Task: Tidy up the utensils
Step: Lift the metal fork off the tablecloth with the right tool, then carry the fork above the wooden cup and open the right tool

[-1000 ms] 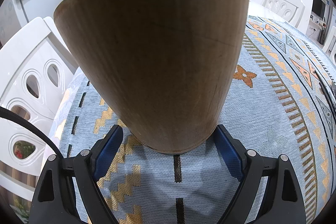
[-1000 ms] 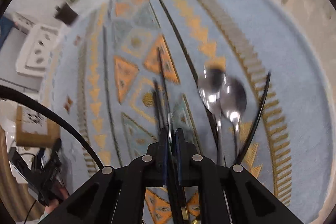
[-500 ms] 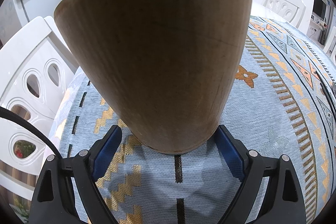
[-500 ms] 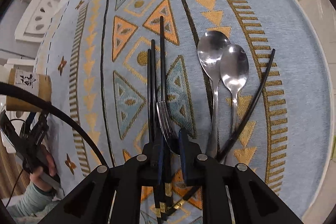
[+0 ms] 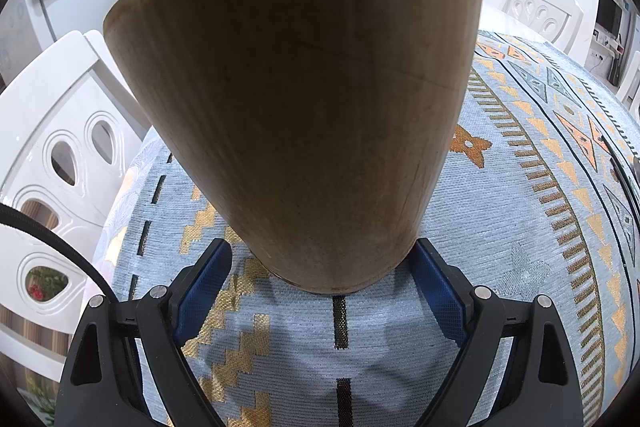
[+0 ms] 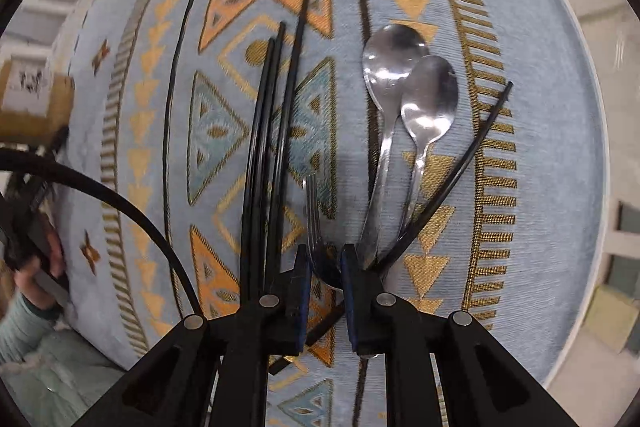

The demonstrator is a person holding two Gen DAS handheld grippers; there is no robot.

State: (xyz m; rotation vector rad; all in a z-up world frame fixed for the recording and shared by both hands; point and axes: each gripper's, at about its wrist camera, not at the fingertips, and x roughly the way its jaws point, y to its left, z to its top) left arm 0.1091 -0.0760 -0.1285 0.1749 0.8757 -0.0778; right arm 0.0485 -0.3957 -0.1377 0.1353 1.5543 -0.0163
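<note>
— Between the pads of the right gripper (image 6: 325, 259), is that the fork (image 6: 314, 211)?

— Yes. The jaws are narrow and pinched on its neck, tines sticking out ahead. A second ago that view was smeared and the fork showed edge-on; now the picture is sharp and the tines face the camera more broadly, so the wrist has rolled.

— And around it?

— Three black chopsticks (image 6: 276, 131) lie just to its left, two spoons (image 6: 394, 67) overlapping to its right, and a fourth chopstick (image 6: 452, 183) slants across the spoon handles. All rest on the patterned tablecloth (image 6: 540, 147).

— The left gripper (image 5: 320, 263)?

— It sits around the foot of the wooden holder (image 5: 312, 99), but its jaws have spread since a second ago. One pad (image 5: 204, 279) now stands clear of the wood; the other is just beside it. I'd call that a release, with the holder standing on the cloth by a white chair (image 5: 48, 131).

— So for the task?

— The holder looks parked. My guess is the fork goes in next; spoons and chopsticks are not yet sorted.
</note>
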